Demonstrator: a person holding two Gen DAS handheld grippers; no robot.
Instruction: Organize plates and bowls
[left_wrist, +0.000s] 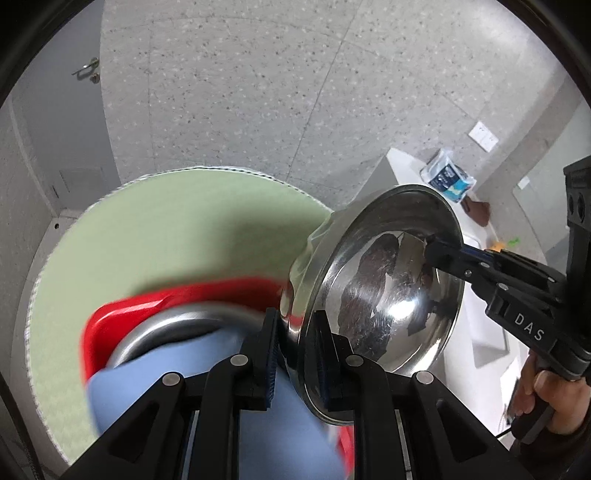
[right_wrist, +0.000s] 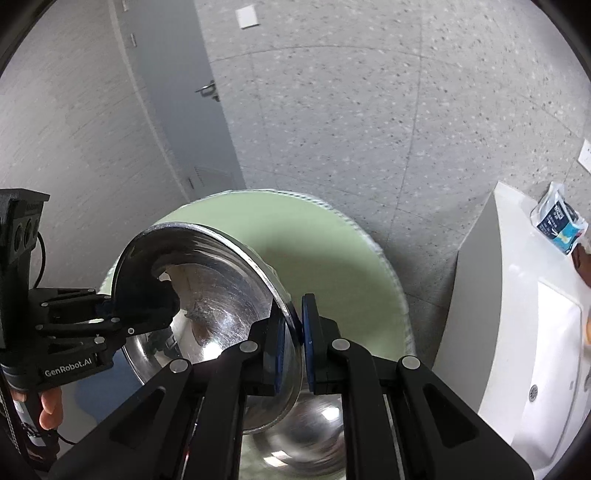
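A shiny steel bowl (left_wrist: 388, 291) hangs tilted on its side above the round green table (left_wrist: 155, 236). My left gripper (left_wrist: 295, 354) is shut on its near rim. My right gripper (right_wrist: 295, 339) is shut on the opposite rim of the same bowl (right_wrist: 207, 295). Each gripper shows in the other's view: the right one (left_wrist: 443, 254) and the left one (right_wrist: 110, 314). Below, blurred, lie a red tray (left_wrist: 147, 310), a second steel bowl (left_wrist: 173, 328) and a light blue dish (left_wrist: 155, 398). Another steel dish (right_wrist: 306, 435) shows under the right gripper.
A white washbasin counter (right_wrist: 517, 332) stands to the right of the table, with a blue-and-white packet (right_wrist: 561, 221) on it. A grey door (right_wrist: 177, 92) and speckled floor (left_wrist: 258, 92) lie beyond the table.
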